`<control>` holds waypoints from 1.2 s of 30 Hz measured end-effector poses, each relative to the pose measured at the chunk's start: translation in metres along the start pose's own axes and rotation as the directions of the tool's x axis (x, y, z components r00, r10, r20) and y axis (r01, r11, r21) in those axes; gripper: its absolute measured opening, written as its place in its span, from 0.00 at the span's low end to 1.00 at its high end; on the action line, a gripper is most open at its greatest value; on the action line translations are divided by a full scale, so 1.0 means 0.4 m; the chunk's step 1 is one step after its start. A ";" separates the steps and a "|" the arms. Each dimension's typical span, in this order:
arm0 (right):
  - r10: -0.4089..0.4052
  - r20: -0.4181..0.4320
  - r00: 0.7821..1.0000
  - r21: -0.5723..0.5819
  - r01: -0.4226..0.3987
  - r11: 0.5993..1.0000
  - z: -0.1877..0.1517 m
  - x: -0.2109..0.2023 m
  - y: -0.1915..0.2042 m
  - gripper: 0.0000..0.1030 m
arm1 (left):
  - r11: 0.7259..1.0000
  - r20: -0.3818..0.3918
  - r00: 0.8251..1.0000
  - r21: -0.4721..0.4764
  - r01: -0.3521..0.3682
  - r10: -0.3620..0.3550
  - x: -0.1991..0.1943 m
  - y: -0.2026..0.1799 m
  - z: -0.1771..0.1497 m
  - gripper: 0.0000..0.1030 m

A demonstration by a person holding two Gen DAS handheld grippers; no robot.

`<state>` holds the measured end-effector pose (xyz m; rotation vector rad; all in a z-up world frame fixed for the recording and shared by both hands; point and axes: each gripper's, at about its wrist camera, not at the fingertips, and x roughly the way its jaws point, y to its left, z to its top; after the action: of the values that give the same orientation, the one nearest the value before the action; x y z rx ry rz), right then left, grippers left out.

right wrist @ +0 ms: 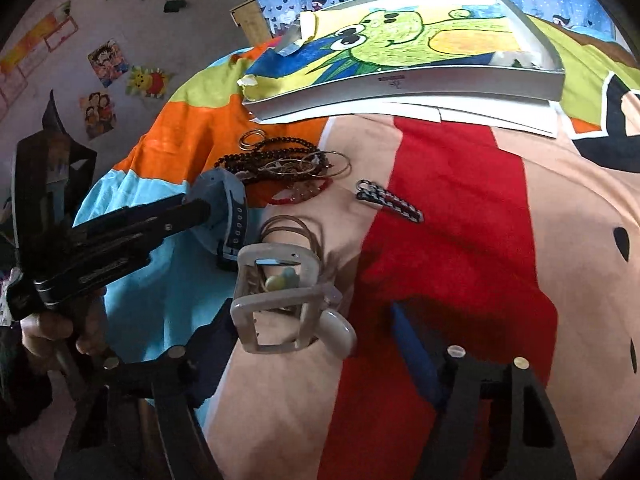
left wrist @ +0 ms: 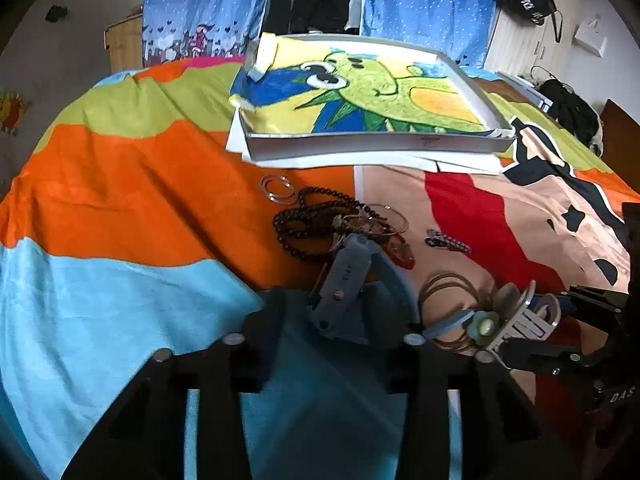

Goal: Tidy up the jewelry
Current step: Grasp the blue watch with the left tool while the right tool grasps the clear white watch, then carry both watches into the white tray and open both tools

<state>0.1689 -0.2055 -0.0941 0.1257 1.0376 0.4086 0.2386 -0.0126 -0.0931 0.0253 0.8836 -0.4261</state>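
A pile of jewelry lies on the colourful bedspread: dark bead necklaces (left wrist: 308, 224) (right wrist: 272, 156), thin bangles (left wrist: 280, 189) (right wrist: 252, 137), a red bracelet (right wrist: 304, 196) and a checkered hair clip (left wrist: 448, 242) (right wrist: 390, 202). My left gripper (left wrist: 344, 280) (right wrist: 224, 216) is shut on a blue-grey watch (left wrist: 348, 276) (right wrist: 228, 200) beside the beads. My right gripper (right wrist: 316, 332) stands wide open, with a white hair claw clip (right wrist: 288, 304) (left wrist: 520, 316) against its left finger, above brown hair ties (right wrist: 292, 228) and a pale flower piece (left wrist: 484, 326). I cannot tell whether the claw clip is held.
A white shallow box (left wrist: 372, 146) (right wrist: 400, 88) lined with a green cartoon drawing sits at the far side of the bed on loose white sheets. Blue curtains (left wrist: 420, 0) and a wall with stickers (right wrist: 108, 64) lie behind.
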 end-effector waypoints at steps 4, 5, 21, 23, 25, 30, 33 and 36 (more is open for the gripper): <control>0.010 0.012 1.000 -0.003 -0.010 1.000 0.005 0.006 0.004 0.63 | 1.000 -0.006 1.000 -0.008 0.021 -0.021 0.006 0.001 0.000 0.23; 0.010 0.012 1.000 -0.003 -0.010 1.000 0.006 0.008 0.005 0.61 | 1.000 -0.008 1.000 -0.005 0.025 -0.025 0.006 0.000 -0.001 0.21; 0.016 0.092 0.996 -0.003 -0.016 1.000 0.012 -0.032 0.016 0.47 | 0.999 0.083 0.996 0.012 -0.031 0.030 -0.062 -0.055 -0.008 0.16; 0.011 0.125 0.992 0.004 -0.012 1.000 0.016 -0.054 0.014 0.47 | 0.999 0.105 0.994 0.009 -0.032 0.031 -0.082 -0.065 -0.007 0.16; 0.011 0.148 0.989 0.014 -0.013 1.000 0.019 -0.068 0.009 0.47 | 0.999 0.126 0.991 -0.003 -0.032 0.032 -0.102 -0.072 -0.006 0.16; 0.013 0.185 0.983 0.051 -0.022 0.998 0.028 -0.091 -0.010 0.46 | 0.999 0.154 0.988 -0.024 -0.030 0.034 -0.127 -0.076 -0.002 0.16; 0.012 0.208 0.978 0.066 -0.027 0.997 0.033 -0.104 -0.020 0.46 | 0.999 0.165 0.985 -0.035 -0.034 0.039 -0.134 -0.075 0.000 0.16; 0.008 0.255 0.967 0.086 -0.031 0.996 0.052 -0.128 -0.036 0.46 | 0.997 0.189 0.980 -0.054 -0.049 0.058 -0.138 -0.071 0.016 0.16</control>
<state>0.1679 -0.2368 -0.0463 0.2622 0.8019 0.3533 0.2022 -0.0203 -0.0431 -0.0361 0.7030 -0.3498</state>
